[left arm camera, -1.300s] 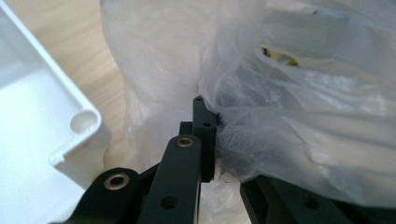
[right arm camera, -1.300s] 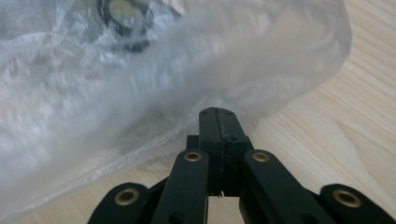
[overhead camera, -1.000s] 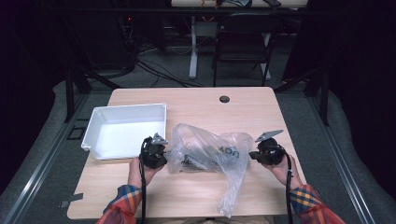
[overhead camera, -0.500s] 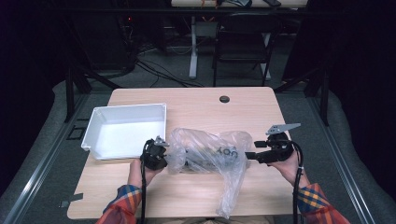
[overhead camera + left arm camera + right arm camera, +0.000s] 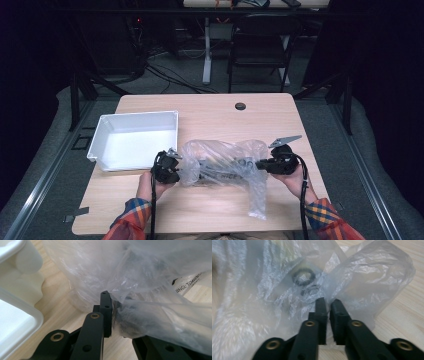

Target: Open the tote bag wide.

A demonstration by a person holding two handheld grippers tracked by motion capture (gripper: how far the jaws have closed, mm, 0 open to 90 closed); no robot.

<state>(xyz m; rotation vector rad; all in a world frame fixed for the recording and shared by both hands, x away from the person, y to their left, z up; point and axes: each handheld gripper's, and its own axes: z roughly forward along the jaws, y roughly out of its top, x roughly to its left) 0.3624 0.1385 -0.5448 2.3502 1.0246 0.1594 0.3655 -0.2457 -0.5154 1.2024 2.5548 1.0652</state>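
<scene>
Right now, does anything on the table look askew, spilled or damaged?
Nothing looks spilled or broken. The clear plastic bag lies crumpled across the table, one loose end trailing toward the front edge, with dark items inside it. The left claw pinches its film; the right claw is closed at its other end. The white tray sits squarely.

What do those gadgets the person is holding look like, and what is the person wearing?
Each hand holds a black device: the left gripper and the right gripper. Each has two flat black jaws on arms fastened with brass-coloured rivets. A black cable trails from each toward the person, and the right one carries a grey three-cornered plate on top. The sleeves are red, blue and yellow plaid.
</scene>
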